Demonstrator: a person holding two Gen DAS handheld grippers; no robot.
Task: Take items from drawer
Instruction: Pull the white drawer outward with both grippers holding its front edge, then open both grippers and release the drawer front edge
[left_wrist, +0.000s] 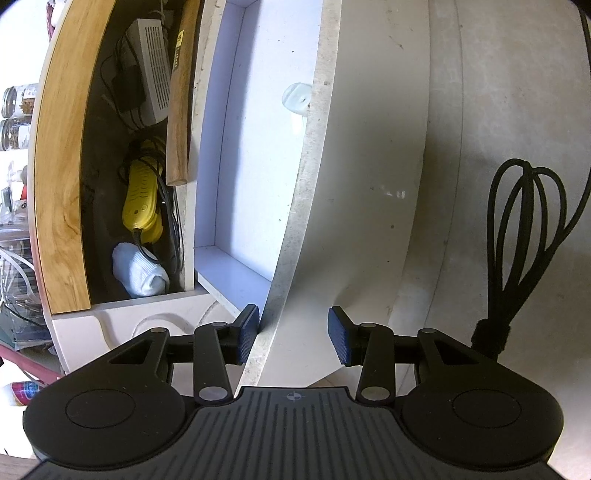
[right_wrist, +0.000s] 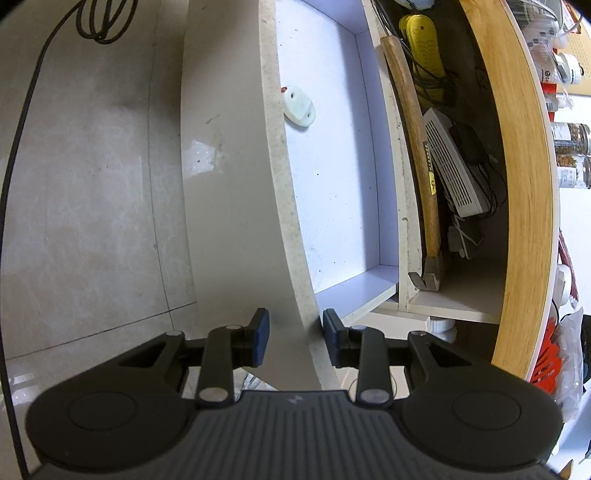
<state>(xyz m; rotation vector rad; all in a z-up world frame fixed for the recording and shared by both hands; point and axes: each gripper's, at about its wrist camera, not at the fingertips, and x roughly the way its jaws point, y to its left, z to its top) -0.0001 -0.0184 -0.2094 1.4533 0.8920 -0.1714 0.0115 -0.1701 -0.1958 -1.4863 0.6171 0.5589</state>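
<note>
straddling drawer front (left_wrist: 295, 206), hammer (right_wrist: 417, 147) head half hidden

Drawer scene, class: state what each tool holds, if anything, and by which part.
Neither holds an item. The left tool and right tool each straddle the drawer front panel's top edge, fingers open on either side, not visibly clamped.

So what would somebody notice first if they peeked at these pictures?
Probably the open white drawer, nearly bare, with both tongs, left and right, straddling its front edge. Behind it sits a cluttered shelf with a wooden-handled hammer, a yellow gadget and a white box.
</note>
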